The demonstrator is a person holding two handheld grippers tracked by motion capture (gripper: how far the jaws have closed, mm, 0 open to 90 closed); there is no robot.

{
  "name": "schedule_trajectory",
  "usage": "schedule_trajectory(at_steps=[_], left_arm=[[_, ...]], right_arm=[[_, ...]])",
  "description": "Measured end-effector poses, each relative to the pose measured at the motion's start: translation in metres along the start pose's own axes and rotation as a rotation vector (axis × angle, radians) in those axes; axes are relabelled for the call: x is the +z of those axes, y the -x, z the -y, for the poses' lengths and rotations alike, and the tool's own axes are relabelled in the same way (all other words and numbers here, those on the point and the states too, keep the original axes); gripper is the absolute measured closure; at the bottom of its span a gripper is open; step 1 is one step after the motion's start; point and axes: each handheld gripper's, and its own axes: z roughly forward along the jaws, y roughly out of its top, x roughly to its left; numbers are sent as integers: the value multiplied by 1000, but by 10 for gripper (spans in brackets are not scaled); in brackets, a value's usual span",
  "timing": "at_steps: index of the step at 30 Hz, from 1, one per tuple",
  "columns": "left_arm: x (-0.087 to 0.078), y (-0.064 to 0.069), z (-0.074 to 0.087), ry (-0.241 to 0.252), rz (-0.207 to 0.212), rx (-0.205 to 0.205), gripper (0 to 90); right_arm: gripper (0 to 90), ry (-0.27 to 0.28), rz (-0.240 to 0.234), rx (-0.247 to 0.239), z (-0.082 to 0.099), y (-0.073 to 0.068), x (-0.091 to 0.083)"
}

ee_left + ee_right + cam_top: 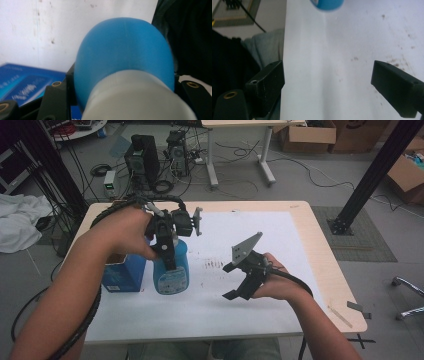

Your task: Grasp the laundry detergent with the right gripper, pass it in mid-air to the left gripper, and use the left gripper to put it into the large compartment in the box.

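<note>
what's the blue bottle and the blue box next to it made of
Blue bottle: likely plastic, with a smooth, matte, slightly translucent body, a moulding seam and a white collar. Blue box: probably printed cardboard, with flat faces, sharp edges and a slight sheen.

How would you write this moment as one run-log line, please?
left gripper: shut on blue bottle | right gripper: open, holds nothing, above white mat | blue box: beside bottle

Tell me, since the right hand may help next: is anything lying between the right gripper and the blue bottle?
Nothing visible. Bare white table surface with faint brown specks separates the open right gripper from the blue bottle, which the left gripper grips.
</note>
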Motion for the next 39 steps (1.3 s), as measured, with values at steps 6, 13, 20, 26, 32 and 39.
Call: schedule_trajectory(at_steps=[6,13,20,26,32,39], left_arm=[[-27,-11,11,42,-5,-126,397],[-59,-24,30,69,-28,-329,396],[-80,-38,50,63,-34,-484,396],[-88,-56,71,57,-20,-634,396],[-94,-73,95,48,-36,-802,396],[-99,-86,118,67,-86,-1006,397]], right_arm=[[94,-116,11,-12,-2,5,-11],[92,-254,6,-26,-3,10,-17],[90,-363,-8,-40,-7,12,-23],[78,-395,-15,-65,-12,11,-29],[77,-436,-23,-73,-15,10,-33],[71,-461,-25,-68,-13,12,-34]])
